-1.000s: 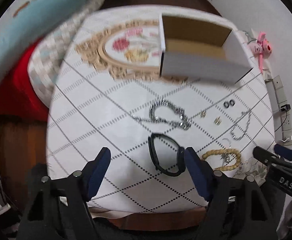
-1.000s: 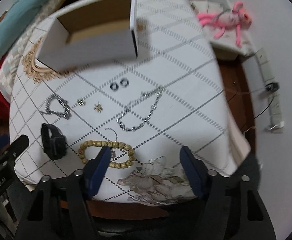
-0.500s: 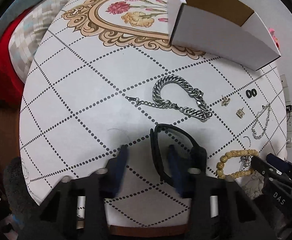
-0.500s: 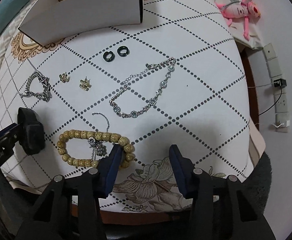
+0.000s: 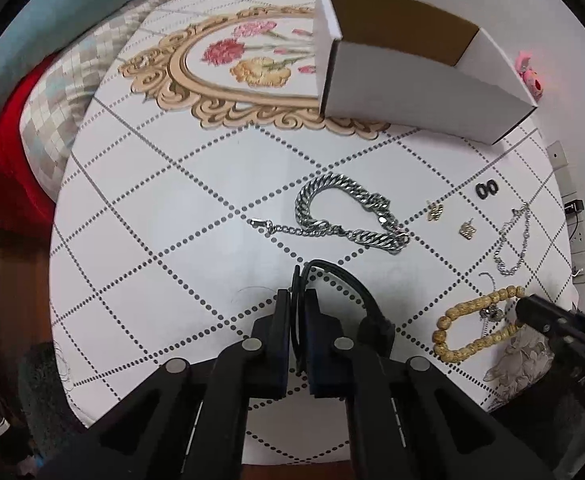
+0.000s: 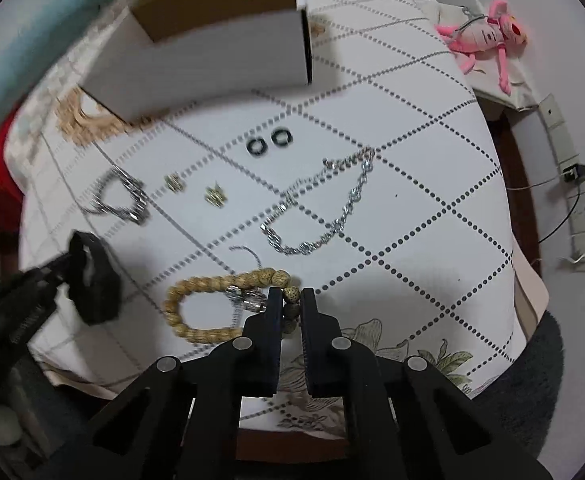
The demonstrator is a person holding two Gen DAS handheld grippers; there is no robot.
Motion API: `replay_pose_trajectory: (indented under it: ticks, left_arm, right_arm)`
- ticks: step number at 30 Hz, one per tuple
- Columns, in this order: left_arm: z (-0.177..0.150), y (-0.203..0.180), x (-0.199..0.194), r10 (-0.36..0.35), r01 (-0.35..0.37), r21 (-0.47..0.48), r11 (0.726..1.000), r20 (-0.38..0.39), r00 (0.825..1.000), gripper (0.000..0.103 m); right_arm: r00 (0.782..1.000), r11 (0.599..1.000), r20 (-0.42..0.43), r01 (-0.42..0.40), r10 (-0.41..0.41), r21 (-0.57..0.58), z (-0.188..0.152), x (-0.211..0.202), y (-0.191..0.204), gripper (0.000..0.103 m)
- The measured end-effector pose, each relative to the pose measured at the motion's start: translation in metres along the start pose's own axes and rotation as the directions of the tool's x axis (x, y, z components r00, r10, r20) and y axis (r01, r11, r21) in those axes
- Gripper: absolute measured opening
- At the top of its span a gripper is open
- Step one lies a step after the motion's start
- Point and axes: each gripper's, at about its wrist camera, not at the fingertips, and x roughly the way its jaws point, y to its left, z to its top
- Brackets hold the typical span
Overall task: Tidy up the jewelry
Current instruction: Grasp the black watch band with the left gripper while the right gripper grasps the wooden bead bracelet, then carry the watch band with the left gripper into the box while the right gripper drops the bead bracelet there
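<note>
Left gripper (image 5: 299, 300): jaws clamped on the black rubber watch strap (image 5: 342, 280), table's 6 o'clock edge. Right gripper (image 6: 291, 304): jaws clamped on the tan wooden bead bracelet (image 6: 212, 284). Judged step: both pickups secured. Next: lift clear and carry toward the open white cardboard box (image 5: 420, 84) at 12 o'clock.

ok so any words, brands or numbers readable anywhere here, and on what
No text reads clearly.
Pale marks on the black body of the right gripper, left wrist view: too dim to read.
Print on the black body of the left gripper, right wrist view: motion-blurred, unreadable.
The white cardboard box shows no print on its visible sides.
</note>
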Motion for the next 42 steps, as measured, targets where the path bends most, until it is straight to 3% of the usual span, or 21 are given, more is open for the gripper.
replay_pose_trajectory:
  ticks: [9, 18, 23, 29, 34, 37, 41, 42]
  left_arm:
    - [-0.005, -0.005, -0.045, -0.032, 0.029, 0.028, 0.999, 0.085, 0.996, 0.004]
    - [0.072, -0.024, -0.075, -0.109, 0.102, 0.046, 0.994, 0.192, 0.975, 0.004]
    - [0.117, -0.031, -0.08, -0.127, 0.118, 0.055, 0.992, 0.219, 0.967, 0.004]
    - [0.165, -0.035, -0.053, -0.126, 0.115, 0.072, 0.991, 0.173, 0.977, 0.004]
    - [0.19, -0.035, -0.027, -0.145, 0.138, 0.065, 0.988, 0.109, 0.983, 0.005]
    - [0.203, -0.035, -0.015, -0.135, 0.132, 0.041, 0.99, 0.069, 0.988, 0.012]
    - [0.212, -0.035, -0.011, -0.119, 0.118, 0.018, 0.993, 0.046, 0.992, 0.014]
    - [0.213, -0.035, -0.012, -0.114, 0.113, 0.016, 0.993, 0.048, 0.992, 0.021]
  right_arm:
    - [0.989, 0.992, 0.079, -0.129, 0.128, 0.004, 0.023, -0.04, -0.017, 0.009]
    - [0.957, 0.979, 0.213, -0.178, 0.196, -0.102, 0.082, -0.106, -0.002, 0.009]
    - [0.944, 0.978, 0.268, -0.158, 0.19, -0.135, 0.131, -0.126, 0.01, 0.009]
    - [0.96, 0.981, 0.214, -0.159, 0.18, -0.113, 0.193, -0.096, 0.017, 0.009]
    - [0.973, 0.982, 0.152, -0.159, 0.174, -0.101, 0.22, -0.063, 0.022, 0.009]
    - [0.976, 0.982, 0.13, -0.163, 0.175, -0.097, 0.233, -0.048, 0.021, 0.009]
    - [0.983, 0.983, 0.063, -0.167, 0.172, -0.077, 0.243, -0.026, 0.015, 0.01]
    - [0.984, 0.984, 0.052, -0.165, 0.169, -0.069, 0.243, -0.023, 0.012, 0.014]
